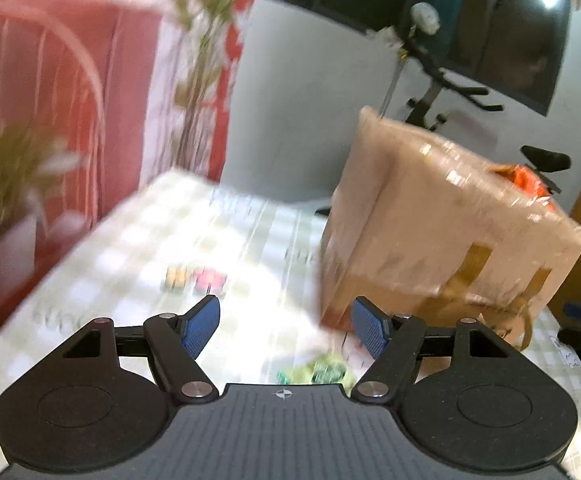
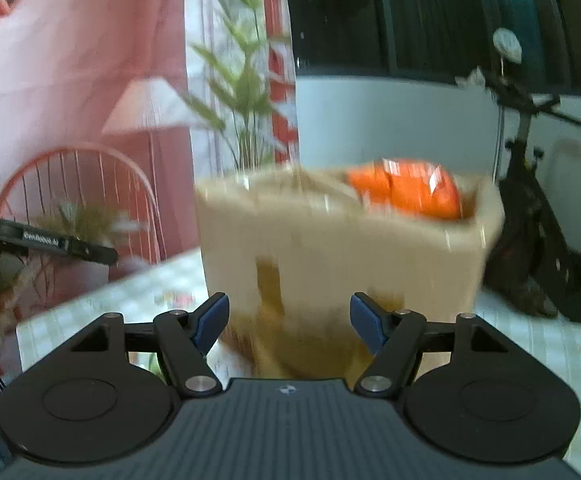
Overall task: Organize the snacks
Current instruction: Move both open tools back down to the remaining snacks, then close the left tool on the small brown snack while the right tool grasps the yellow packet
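Note:
A tape-wrapped cardboard box [image 1: 442,224] stands on the checked tablecloth [image 1: 138,248], with an orange snack bag [image 1: 524,182] showing at its top. My left gripper [image 1: 286,330] is open over the cloth, left of the box's near corner, nothing between its blue pads. A green snack packet [image 1: 322,372] lies just below it; two small packets, yellow [image 1: 176,278] and pink [image 1: 210,280], lie farther left. In the right wrist view my right gripper [image 2: 288,326] is open and faces the box [image 2: 346,256]. The orange bag [image 2: 406,192] sits inside it. Both views are blurred.
A potted plant [image 1: 6,200] stands at the table's left edge before a pink wire chair [image 2: 78,184] and pink curtain. An exercise bike [image 2: 530,200] is behind the box on the right. The left gripper's body [image 2: 30,240] and a hand show at far left.

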`<state>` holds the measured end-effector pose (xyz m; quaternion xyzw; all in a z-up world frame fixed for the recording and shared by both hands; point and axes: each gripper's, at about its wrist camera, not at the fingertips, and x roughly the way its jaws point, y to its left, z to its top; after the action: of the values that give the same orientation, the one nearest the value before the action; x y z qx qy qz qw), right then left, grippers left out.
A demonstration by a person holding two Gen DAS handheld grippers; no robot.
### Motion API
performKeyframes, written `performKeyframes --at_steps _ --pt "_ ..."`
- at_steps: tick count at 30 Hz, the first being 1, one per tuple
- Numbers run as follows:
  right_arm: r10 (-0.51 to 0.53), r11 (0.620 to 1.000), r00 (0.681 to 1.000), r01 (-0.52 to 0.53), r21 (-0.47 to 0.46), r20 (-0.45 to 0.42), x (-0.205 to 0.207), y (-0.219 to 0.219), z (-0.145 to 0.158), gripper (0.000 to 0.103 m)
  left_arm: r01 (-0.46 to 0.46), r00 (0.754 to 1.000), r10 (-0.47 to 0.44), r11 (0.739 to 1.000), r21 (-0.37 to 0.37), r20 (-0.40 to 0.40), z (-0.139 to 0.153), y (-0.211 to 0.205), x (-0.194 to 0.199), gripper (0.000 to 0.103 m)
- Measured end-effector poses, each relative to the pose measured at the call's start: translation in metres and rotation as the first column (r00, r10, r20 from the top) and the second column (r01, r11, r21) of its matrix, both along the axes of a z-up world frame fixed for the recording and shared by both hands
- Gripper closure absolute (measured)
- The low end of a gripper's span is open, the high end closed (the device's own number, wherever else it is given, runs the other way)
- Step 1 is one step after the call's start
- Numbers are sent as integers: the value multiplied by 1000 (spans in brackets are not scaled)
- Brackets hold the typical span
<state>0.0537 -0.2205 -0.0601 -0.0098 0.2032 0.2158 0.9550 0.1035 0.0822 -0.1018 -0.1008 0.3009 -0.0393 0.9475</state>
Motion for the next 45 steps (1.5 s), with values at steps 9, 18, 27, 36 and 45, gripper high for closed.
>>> performKeyframes --at_steps 9,18,27,36,45 --pt "31 980 977 -72 -187 -212 -18 -4 -72 33 -48 996 48 999 0 -77 -28 11 -14 29" --pt "52 951 941 -148 -270 -334 -16 -9 -107 33 -19 990 19 1000 3 -143 -45 -3 -16 29" --pt "78 968 936 -153 -198 -343 9 -2 -118 32 -1 987 1 1000 2 -159 -50 -7 -18 29" --pt "43 983 945 -97 -153 -326 4 -3 -116 64 22 979 -22 1000 -3 -204 -63 -15 -14 30" --pt "-7 992 957 -30 -121 -290 28 31 -123 67 -18 970 17 1000 -2 -241 -71 -9 -11 49"
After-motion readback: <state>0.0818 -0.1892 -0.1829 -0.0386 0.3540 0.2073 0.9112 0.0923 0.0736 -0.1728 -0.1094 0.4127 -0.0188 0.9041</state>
